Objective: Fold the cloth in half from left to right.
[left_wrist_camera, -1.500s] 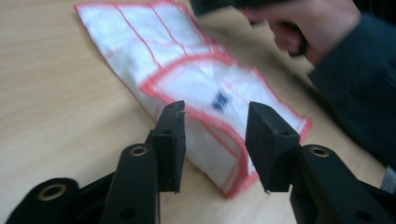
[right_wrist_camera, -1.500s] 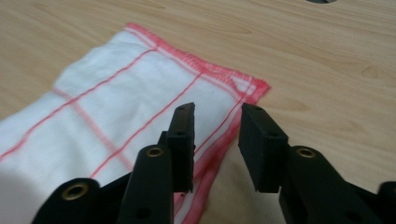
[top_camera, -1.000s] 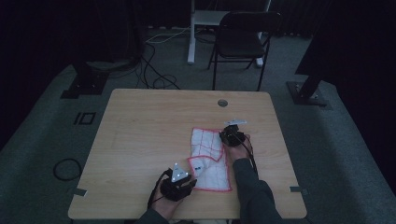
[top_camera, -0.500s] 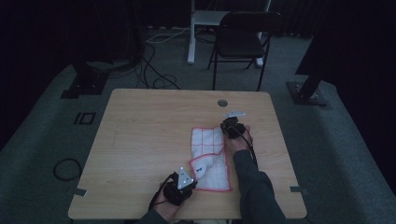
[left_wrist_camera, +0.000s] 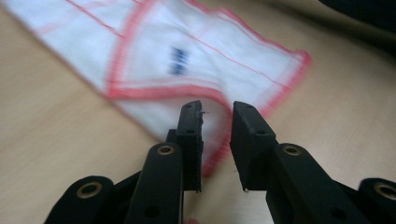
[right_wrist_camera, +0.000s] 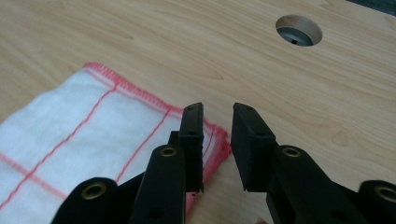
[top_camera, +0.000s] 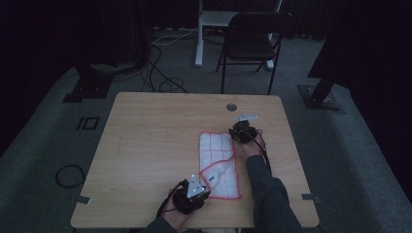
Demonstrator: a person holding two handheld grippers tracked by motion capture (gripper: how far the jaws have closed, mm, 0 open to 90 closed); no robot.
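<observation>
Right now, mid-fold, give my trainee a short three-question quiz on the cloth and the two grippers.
1. True or false: the left gripper is clamped shut on the cloth.
2. Which colour are the cloth's hem and grid lines: A blue, B red, C green?
3. Fill in: beyond the right gripper, the wooden table has a round ____.

Key: 1 false: a gap shows between its fingers, which have just been opening, over the cloth's hem. 2 B. 3 hole.
</observation>
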